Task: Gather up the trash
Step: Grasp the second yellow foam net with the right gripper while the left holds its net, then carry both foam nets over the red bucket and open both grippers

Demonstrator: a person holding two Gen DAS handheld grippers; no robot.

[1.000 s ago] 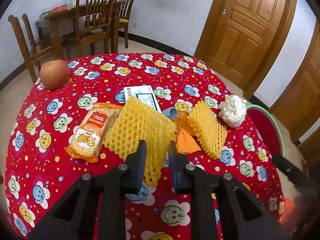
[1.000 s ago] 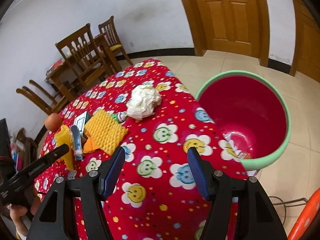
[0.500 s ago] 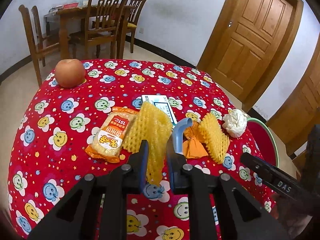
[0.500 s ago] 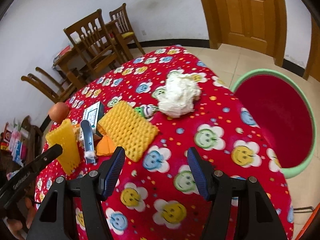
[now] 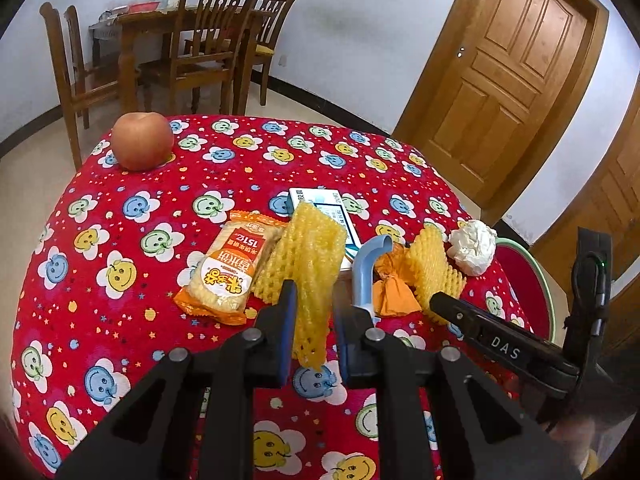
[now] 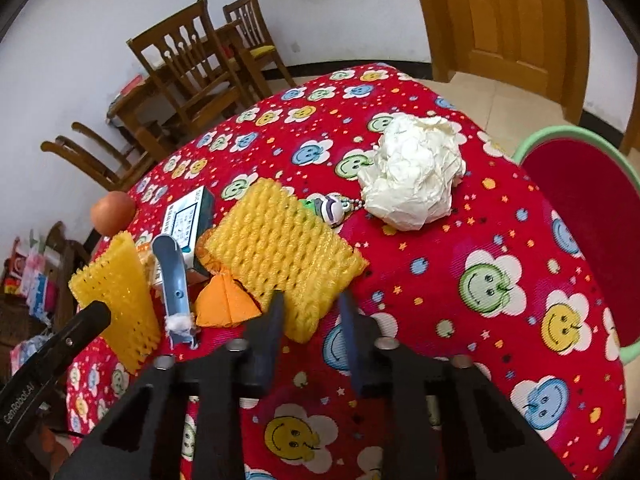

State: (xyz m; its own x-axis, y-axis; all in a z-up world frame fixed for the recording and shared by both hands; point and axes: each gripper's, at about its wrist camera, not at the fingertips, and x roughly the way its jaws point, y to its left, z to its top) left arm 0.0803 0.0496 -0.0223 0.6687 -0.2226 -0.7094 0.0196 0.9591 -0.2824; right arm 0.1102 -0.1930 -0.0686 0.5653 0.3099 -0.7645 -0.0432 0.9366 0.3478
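My left gripper point(image 5: 314, 320) is shut on a yellow foam net point(image 5: 310, 264), which stands lifted above the red tablecloth point(image 5: 120, 320). A second yellow foam net point(image 6: 280, 252) lies flat on the cloth. My right gripper point(image 6: 310, 312) is low over it, its jaws closing with the net's near corner between them and both pads touching it. An orange wrapper point(image 6: 224, 304) and a blue plastic scoop point(image 6: 172, 276) lie just left of that net. Crumpled white paper point(image 6: 412, 176) sits further back, near the red bin with a green rim point(image 6: 592, 240).
A snack packet point(image 5: 228, 276), a white and teal box point(image 5: 320, 204), an apple point(image 5: 142, 142) and a small keychain toy point(image 6: 330, 210) also lie on the table. Wooden chairs point(image 5: 208, 40) and a door point(image 5: 516, 72) stand behind. The bin is off the table's right edge.
The right gripper came forward and down from the bin side to the flat foam net, and its jaws narrowed onto the net's corner. The left gripper kept its net lifted.
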